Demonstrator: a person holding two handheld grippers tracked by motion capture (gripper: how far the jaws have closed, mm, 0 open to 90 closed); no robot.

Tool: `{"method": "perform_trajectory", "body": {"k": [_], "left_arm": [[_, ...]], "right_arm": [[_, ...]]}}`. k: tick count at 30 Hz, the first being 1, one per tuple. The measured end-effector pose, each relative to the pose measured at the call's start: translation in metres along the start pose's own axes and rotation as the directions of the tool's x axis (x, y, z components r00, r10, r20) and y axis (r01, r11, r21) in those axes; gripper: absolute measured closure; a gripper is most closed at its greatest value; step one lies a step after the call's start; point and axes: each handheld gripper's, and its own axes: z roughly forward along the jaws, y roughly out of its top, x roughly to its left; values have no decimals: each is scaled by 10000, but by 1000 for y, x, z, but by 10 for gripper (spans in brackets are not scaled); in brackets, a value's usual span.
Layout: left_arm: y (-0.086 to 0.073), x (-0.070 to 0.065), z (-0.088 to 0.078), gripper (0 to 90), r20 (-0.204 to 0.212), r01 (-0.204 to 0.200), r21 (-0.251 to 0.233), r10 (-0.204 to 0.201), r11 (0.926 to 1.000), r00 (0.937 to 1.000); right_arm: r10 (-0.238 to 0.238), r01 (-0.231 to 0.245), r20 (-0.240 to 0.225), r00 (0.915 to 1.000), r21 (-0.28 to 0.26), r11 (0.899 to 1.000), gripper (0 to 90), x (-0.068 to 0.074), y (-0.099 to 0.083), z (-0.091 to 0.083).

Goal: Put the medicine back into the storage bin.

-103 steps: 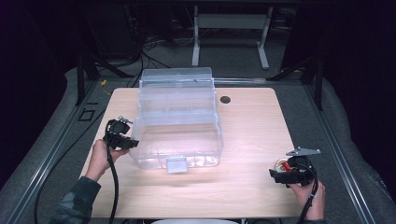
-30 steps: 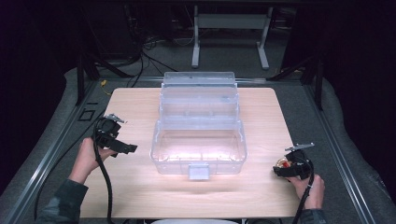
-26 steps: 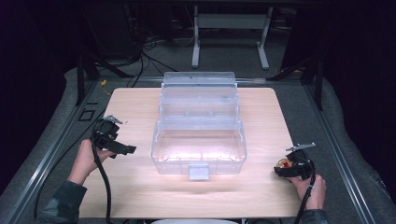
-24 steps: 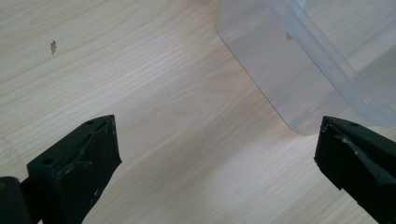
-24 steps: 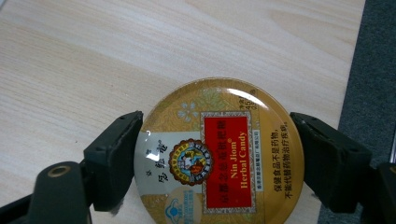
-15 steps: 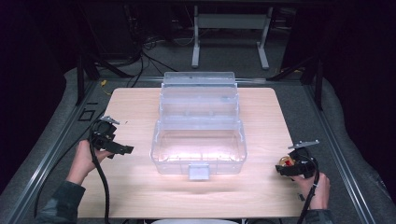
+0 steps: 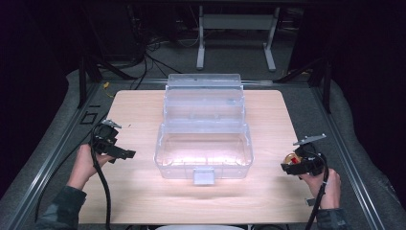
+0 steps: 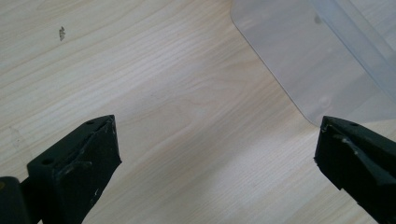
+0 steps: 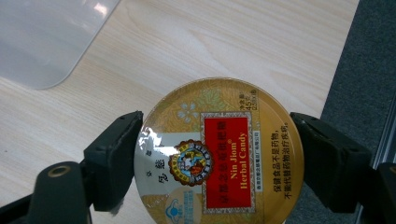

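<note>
A clear plastic tiered box point(image 7: 203, 129) stands open in the middle of the wooden table point(image 7: 143, 201). My right gripper point(image 7: 293, 166) is at the table's right edge, shut on a round golden candy tin point(image 9: 218, 154) with a red label; both pads point(image 9: 116, 154) press on its rim, and the tin point(image 7: 290, 158) hangs above the wood. My left gripper point(image 7: 123, 154) is held left of the box, open with nothing between its fingers point(image 8: 88, 161). A corner of the box point(image 8: 317, 60) lies just beyond its jaws.
Grey carpeted floor point(image 7: 364, 143) and a metal rail point(image 7: 52, 158) border the table on both sides. A white desk frame point(image 7: 237, 28) and cables stand behind the table in the dark. Bare wood lies in front of the box.
The box was slid toward the table's middle and its tiers opened out since the oldest frame. Over the last second my right gripper rose a little with the tin. My left gripper barely shifted.
</note>
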Motion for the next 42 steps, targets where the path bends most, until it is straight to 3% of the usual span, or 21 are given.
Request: {"method": "perform_trajectory", "body": {"k": [21,32,42], "left_arm": [[4,-3,1,2,-296,-310,67,312,9995,9991],[6,-5,1,2,-418,-448,39,449,9990,9981],[8,-5,1,2,-442,-464,29,465,9989,9979]], "right_arm": [[-1240,1261,450,9913,-480,9909,202,20,48,-36],[-1857,1863,151,9825,-694,9800,202,37,79,-39],[-2502,2478,-218,9679,-803,9655,202,63,102,-32]]}}
